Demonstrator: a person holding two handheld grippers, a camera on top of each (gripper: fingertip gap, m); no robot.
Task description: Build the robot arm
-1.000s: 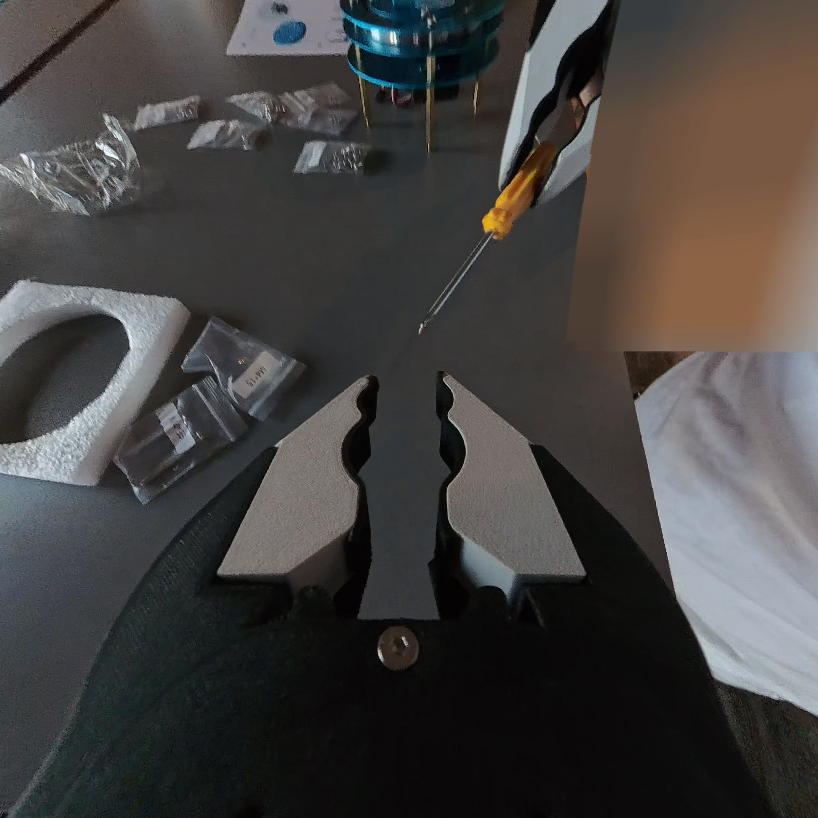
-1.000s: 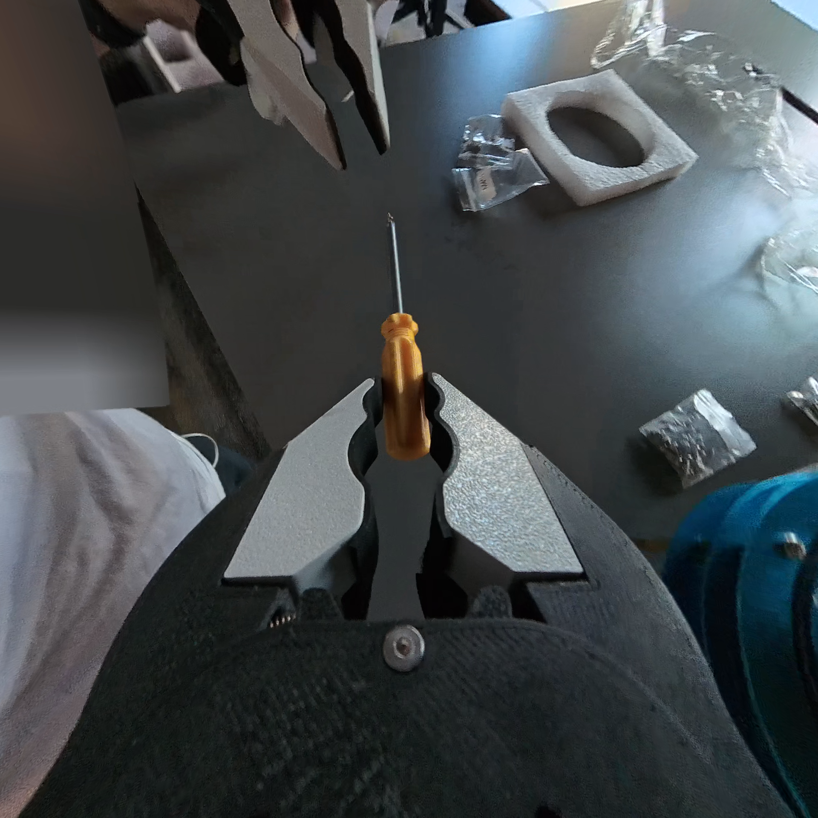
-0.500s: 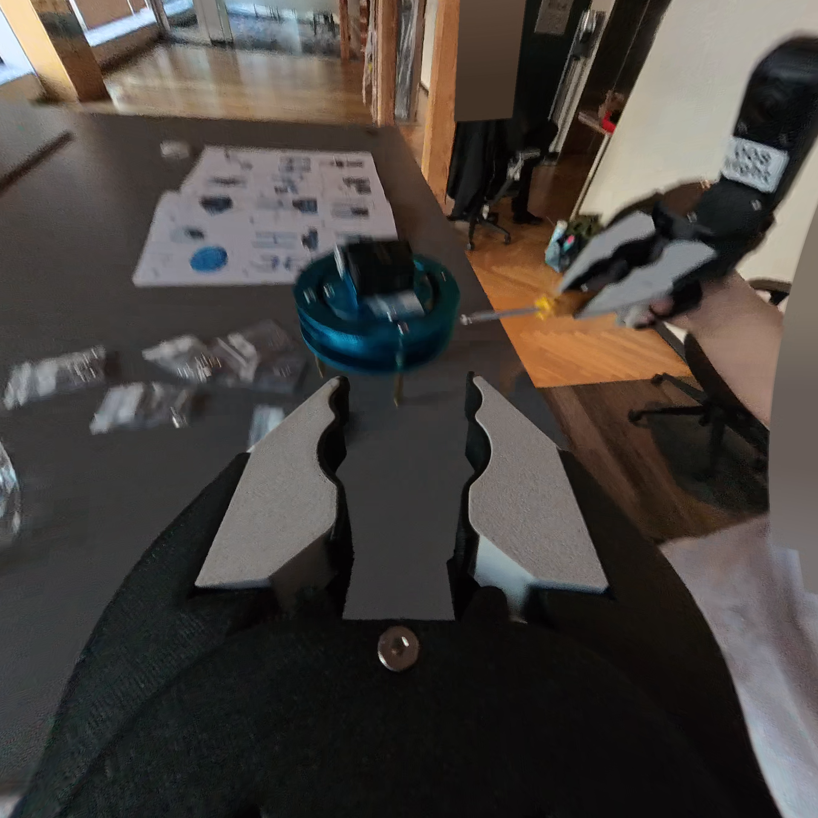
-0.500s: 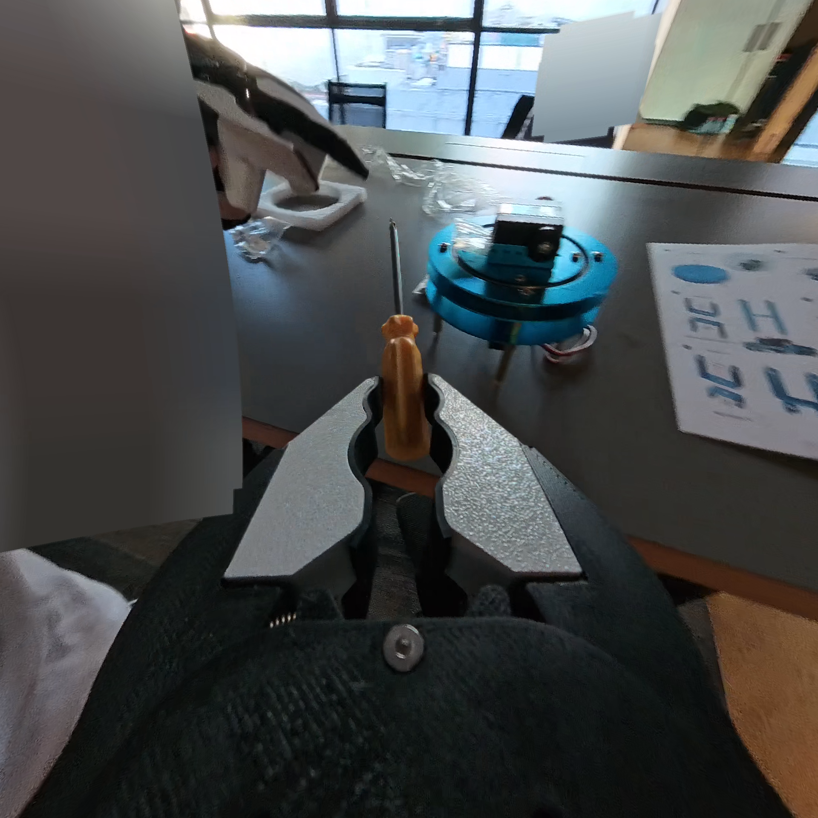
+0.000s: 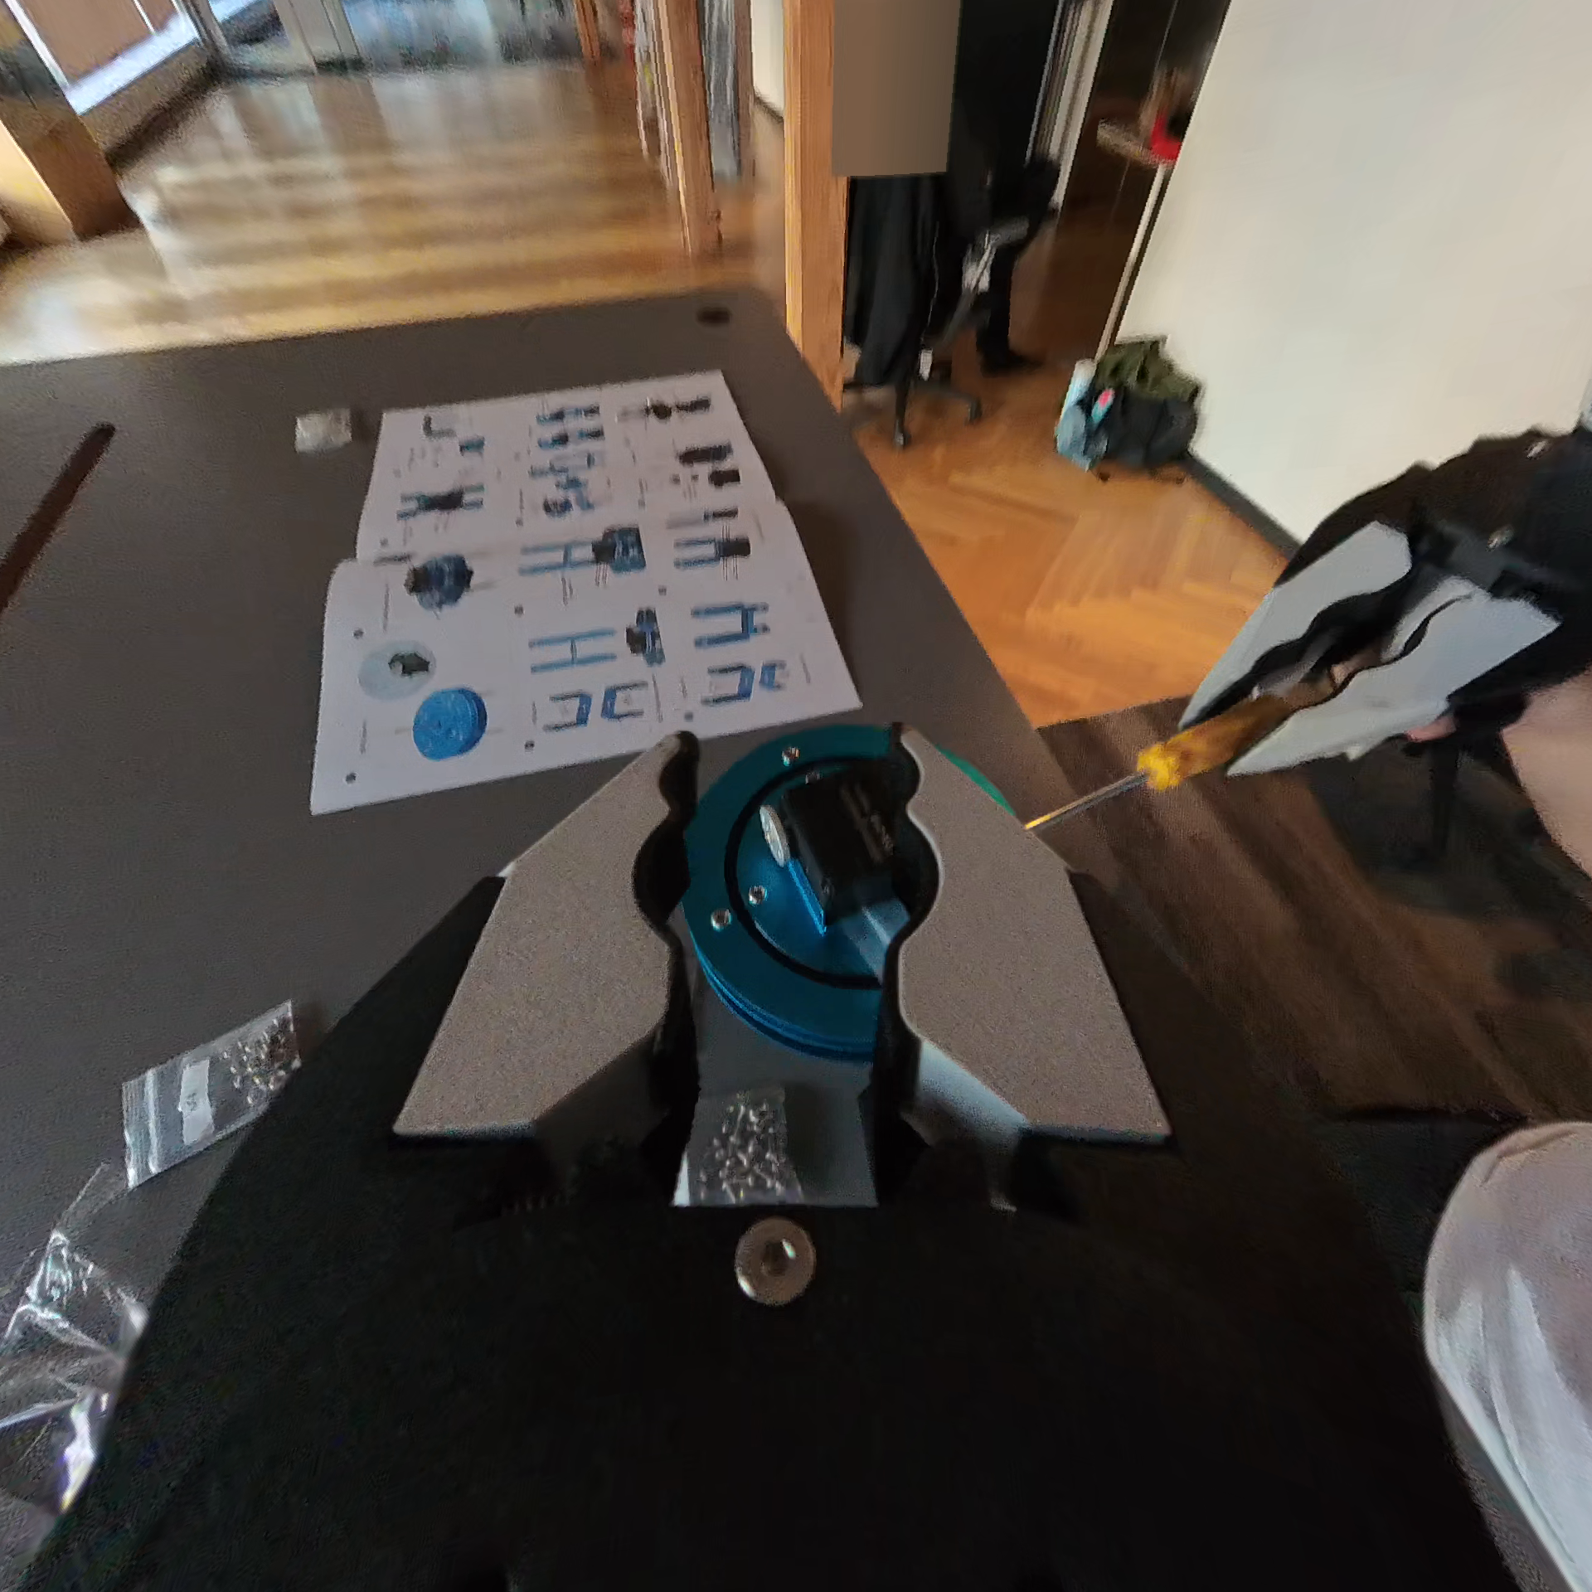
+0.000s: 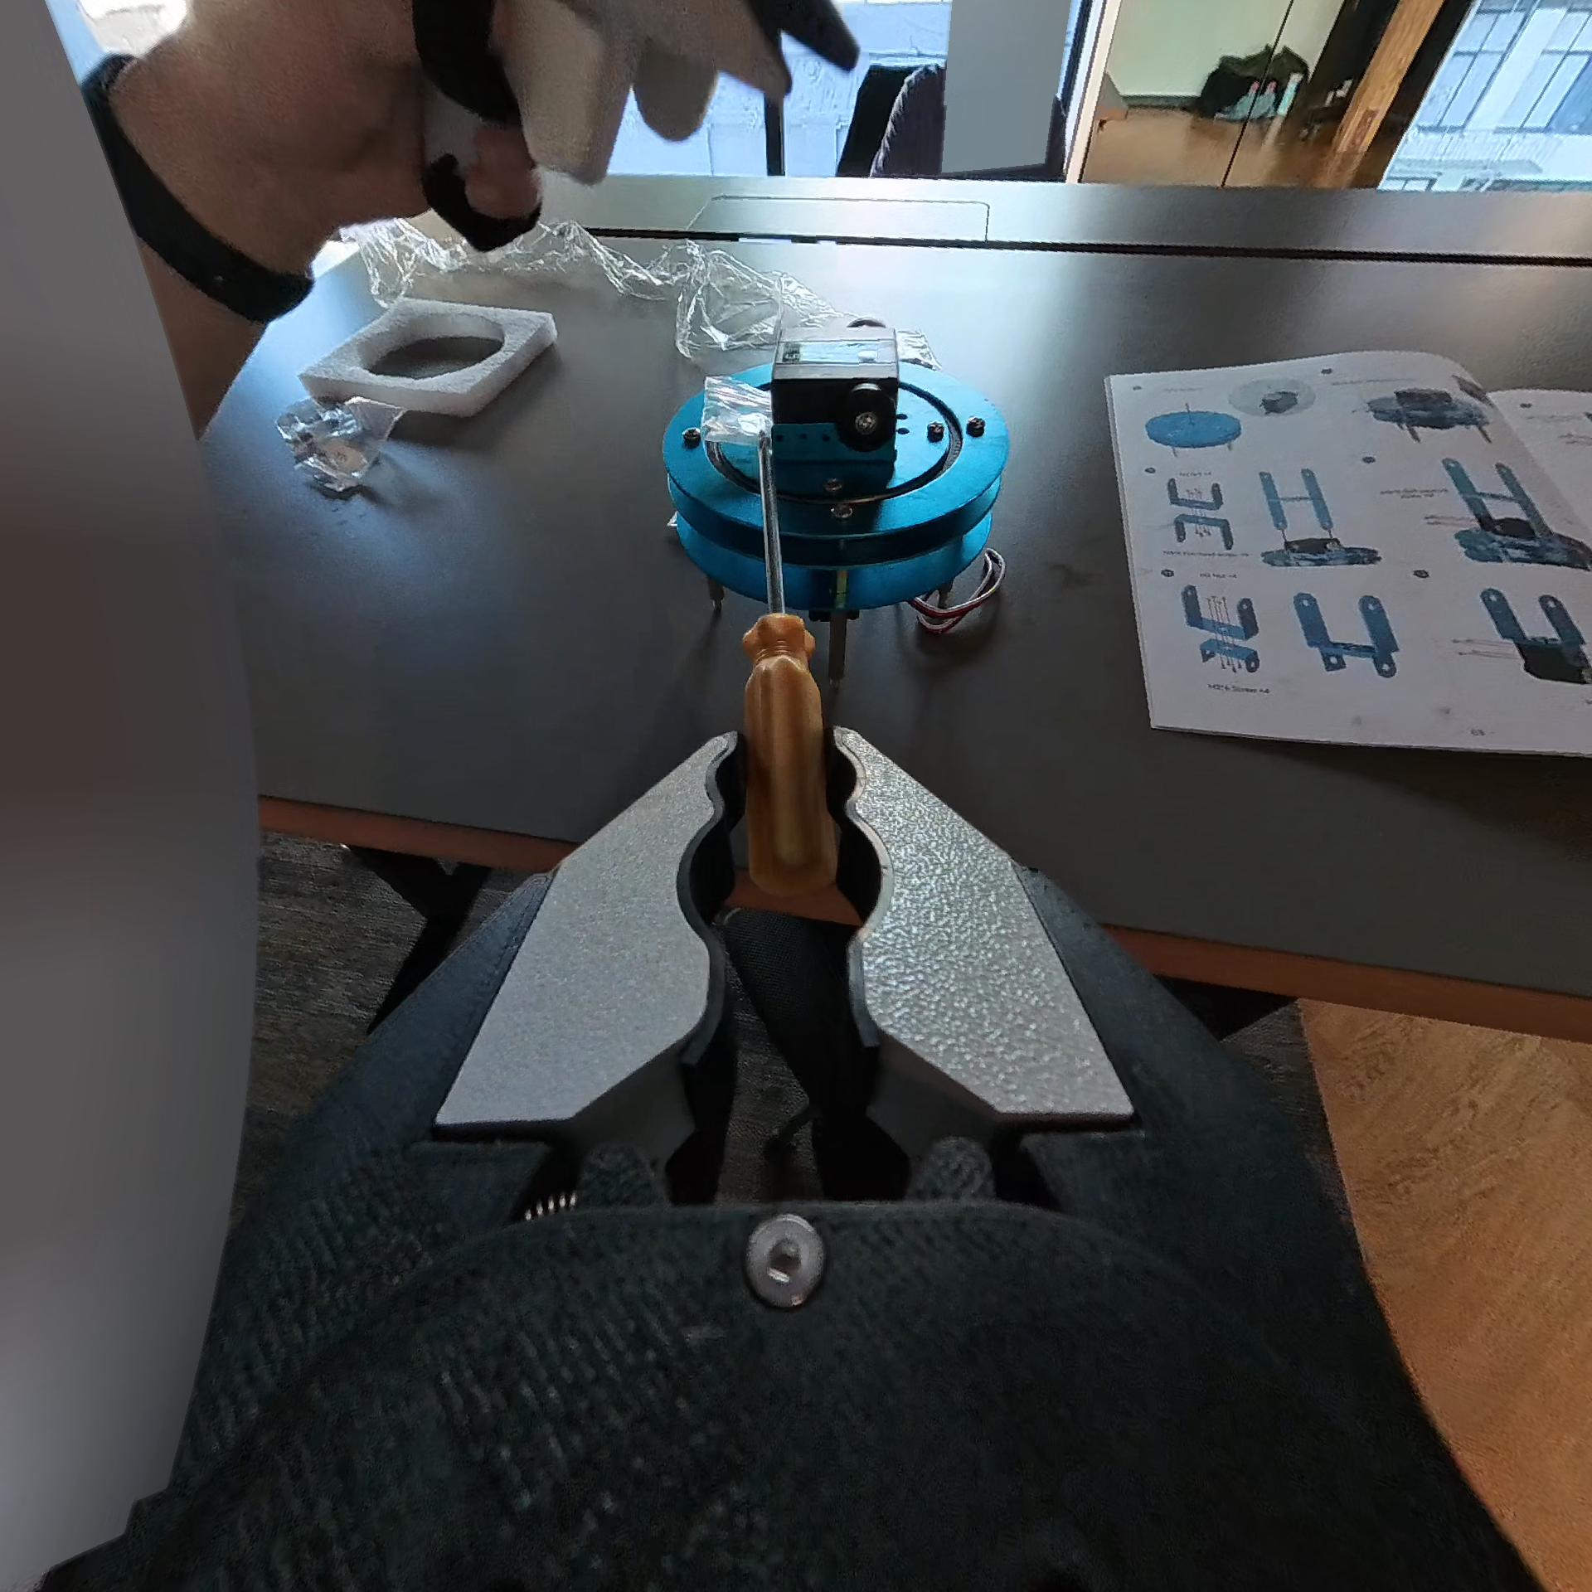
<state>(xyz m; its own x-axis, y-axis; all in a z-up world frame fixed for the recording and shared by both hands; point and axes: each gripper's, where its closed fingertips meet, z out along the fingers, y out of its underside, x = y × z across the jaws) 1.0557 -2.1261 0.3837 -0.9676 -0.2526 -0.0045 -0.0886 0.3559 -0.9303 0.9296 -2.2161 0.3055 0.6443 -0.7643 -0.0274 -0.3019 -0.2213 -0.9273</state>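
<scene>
A round blue metal base (image 5: 732, 930) with a black servo block (image 5: 848, 848) on top stands on short legs on the dark table. My left gripper (image 5: 791, 748) is open and empty. It hovers just above the base, and the servo shows between its fingers. My right gripper (image 6: 788, 743) is shut on the orange handle of a small screwdriver (image 6: 786, 775). The thin shaft points at the base (image 6: 913, 534), with its tip near the servo (image 6: 836, 388). In the left wrist view the right gripper (image 5: 1223, 732) comes in from the right with the screwdriver (image 5: 1206, 749).
An open instruction booklet (image 5: 586, 603) lies beyond the base and also shows in the right wrist view (image 6: 1361, 551). A white foam frame (image 6: 431, 353), crumpled clear wrap (image 6: 603, 267) and small bags of screws (image 5: 207, 1094) lie around. The table's front edge (image 6: 1292, 965) is close. The grippers' ends are close to 20 cm from one another.
Both grippers swung up from the bare table toward the blue base. The left one has come over the base and opened wider. The right one still holds the screwdriver, which now points at the base.
</scene>
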